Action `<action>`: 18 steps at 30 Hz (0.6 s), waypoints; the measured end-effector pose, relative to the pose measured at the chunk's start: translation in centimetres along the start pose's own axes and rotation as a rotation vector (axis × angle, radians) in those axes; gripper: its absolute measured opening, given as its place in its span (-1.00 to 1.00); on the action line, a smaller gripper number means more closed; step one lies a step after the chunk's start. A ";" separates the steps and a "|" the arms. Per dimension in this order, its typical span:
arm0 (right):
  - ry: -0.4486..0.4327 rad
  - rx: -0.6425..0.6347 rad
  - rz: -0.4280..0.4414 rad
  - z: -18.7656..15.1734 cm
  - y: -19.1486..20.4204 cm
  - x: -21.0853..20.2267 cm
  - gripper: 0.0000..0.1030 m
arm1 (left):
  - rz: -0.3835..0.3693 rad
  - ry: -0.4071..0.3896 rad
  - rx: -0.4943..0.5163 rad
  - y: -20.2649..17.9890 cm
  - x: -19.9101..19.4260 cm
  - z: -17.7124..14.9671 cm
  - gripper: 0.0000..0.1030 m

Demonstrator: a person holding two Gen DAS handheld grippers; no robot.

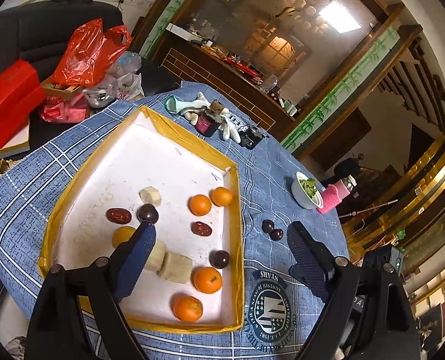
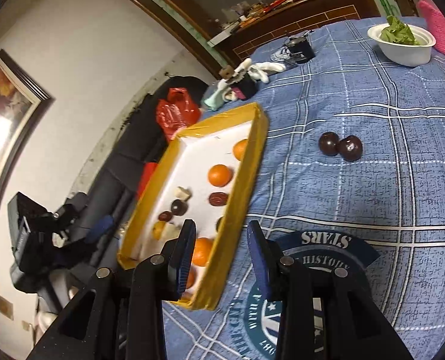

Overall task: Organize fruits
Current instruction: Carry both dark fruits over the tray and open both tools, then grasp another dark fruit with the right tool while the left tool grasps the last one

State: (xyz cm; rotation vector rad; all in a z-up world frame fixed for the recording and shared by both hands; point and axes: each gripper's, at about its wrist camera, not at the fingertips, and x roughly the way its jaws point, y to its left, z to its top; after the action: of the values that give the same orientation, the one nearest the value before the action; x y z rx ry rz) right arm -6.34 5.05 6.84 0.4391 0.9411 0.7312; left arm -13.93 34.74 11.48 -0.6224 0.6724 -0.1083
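Note:
A white tray with a yellow rim (image 1: 237,210) lies on the blue checked cloth. It holds several oranges (image 1: 200,205), two red-brown dates (image 1: 201,228), two dark plums (image 1: 147,213) and banana pieces (image 1: 174,265). Two more dark plums (image 1: 272,230) (image 2: 339,145) lie on the cloth to the right of the tray. My left gripper (image 1: 222,231) hangs wide open above the tray's near right part, with nothing gripped. My right gripper (image 2: 221,231) stands partly open over the tray's rim (image 2: 252,162), with nothing pressed between its pads.
A white bowl of greens (image 1: 305,193) (image 2: 402,45) and a pink roll (image 1: 332,199) stand at the far right. A white glove (image 1: 228,126), small dark jars (image 1: 206,123) and red bags (image 1: 87,54) sit beyond the tray. The table edge drops off on the left.

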 end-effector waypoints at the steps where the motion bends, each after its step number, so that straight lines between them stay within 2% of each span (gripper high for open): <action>1: -0.006 0.001 0.004 0.0 0.0 -0.2 -0.23 | 0.003 0.005 0.008 -0.3 0.1 -0.1 0.72; 8: -0.043 0.066 0.014 -1.5 -1.9 -1.8 -0.18 | 0.017 0.059 0.081 -2.8 1.2 -1.4 0.72; 12: -0.035 0.111 -0.015 -2.2 -4.1 -2.3 -0.14 | 0.067 0.112 0.111 -4.5 2.7 -2.3 0.84; 15: -0.041 0.117 -0.053 -2.0 -5.3 -3.0 -0.14 | 0.037 0.171 0.130 -5.7 4.2 -3.2 0.84; 18: -0.038 0.074 -0.125 -0.4 -5.9 -3.1 -0.14 | 0.015 0.188 0.132 -6.1 4.9 -3.7 0.84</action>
State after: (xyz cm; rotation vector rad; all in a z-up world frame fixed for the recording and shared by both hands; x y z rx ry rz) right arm -5.64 -1.22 4.70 0.4536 0.9532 0.5740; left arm -11.69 26.48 10.03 -0.4839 0.8446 -0.1970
